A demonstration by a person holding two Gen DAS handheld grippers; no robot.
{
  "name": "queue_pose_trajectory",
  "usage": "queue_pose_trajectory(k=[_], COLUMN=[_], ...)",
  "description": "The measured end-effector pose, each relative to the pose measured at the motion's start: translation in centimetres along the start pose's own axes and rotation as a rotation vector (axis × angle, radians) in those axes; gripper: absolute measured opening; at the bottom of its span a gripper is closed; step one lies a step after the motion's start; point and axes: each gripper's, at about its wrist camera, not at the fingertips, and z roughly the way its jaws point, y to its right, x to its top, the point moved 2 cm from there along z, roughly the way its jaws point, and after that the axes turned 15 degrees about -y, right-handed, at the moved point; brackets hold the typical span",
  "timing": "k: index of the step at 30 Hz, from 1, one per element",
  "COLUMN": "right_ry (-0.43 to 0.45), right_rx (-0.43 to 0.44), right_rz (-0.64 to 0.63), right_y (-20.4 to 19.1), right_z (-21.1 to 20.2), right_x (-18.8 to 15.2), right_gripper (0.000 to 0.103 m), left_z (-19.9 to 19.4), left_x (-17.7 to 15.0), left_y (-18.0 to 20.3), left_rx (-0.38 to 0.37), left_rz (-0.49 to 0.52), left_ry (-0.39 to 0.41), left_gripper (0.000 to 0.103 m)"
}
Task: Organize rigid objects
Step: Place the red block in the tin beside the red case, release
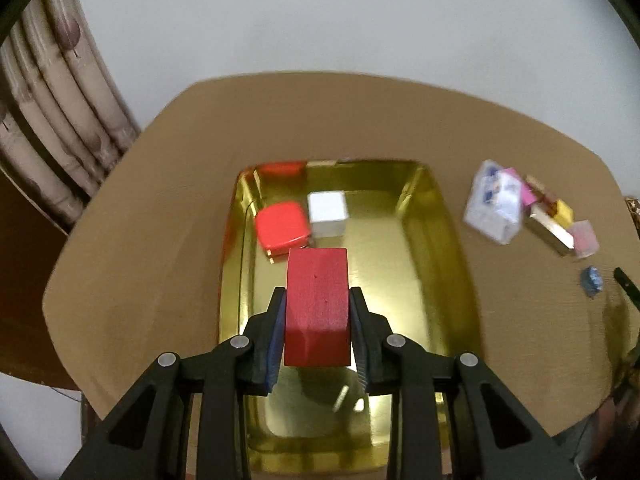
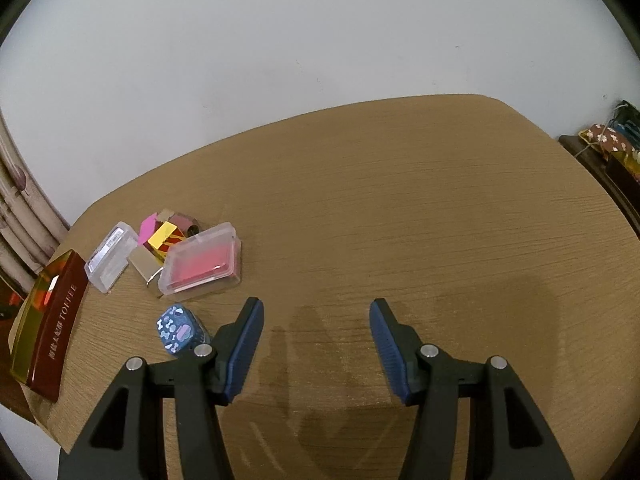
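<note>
Meanwhile the left claw (image 1: pixel 317 312) gripped a red block (image 1: pixel 317 304) above the gold tray (image 1: pixel 432 264), while the right claw (image 2: pixel 316 344) hung released over the worktop (image 2: pixel 400 208).

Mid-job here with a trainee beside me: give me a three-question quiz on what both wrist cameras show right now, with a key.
1. True or false: the left gripper holds a red block above the gold tray.
2. Multiple choice: which things already lie in the tray? A) a red box and a white block; B) two blue dice; C) nothing.
3. Fill in: the right gripper is ____ and holds nothing, with the blue patterned cube on the wooden table beside its left-hand finger.

Key: 1 true; 2 A; 3 open.
</note>
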Motion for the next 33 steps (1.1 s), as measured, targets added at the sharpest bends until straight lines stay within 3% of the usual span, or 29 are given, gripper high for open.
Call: queue_pose_trajectory(k=[6, 13, 19, 21, 24, 28, 30, 33], right_ry=[-0.020, -0.031, -0.021, -0.008, 0.000, -0.060, -0.086, -0.119], right_rx=[-0.003, 0.000, 0.010, 0.028, 0.095, 0.148, 0.127, 0.100], right_rz=[-0.003, 0.001, -0.001, -0.008, -0.078, -0.210, -0.279, -0.377], right_y=[-0.2, 0.1, 0.2, 0.3, -0.4, -2.9, -4.5, -6.8], right_z=[0.4, 0.3, -0.1, -0.5, -1.4, -2.1, -2.3, -2.0], right_x=[0.1, 0.0, -0.2, -0.3, -0.8, -1.6, -2.0, -2.1], right_gripper=[0.056, 0.056, 0.056, 0.056, 0.056, 0.056, 0.056, 0.056], left_z=[4.0, 5.4, 4.0, 2.6, -0.3, -4.5, -6.2, -7.6], left_x=[1.3, 1.7, 1.1, 0.5, -1.6, -6.2, -9.0, -12.2], left_y=[-1.3, -1.3, -0.1, 0.0, -0.2, 0.3, 0.9, 1.6], left_rx=[0.052, 0.116, 0.104, 0.084, 0.023, 0.009, 0.026, 0.035], left_rz=[-0.029, -0.009, 0.028, 0.013, -0.011, -0.055, -0.066, -0.075], left_ry=[-0.051, -0.037, -0.025, 0.005, 0.074, 0.214, 0.275, 0.306], left_gripper=[0.026, 0.028, 0.046, 0.047, 0.054, 0.069, 0.073, 0.079])
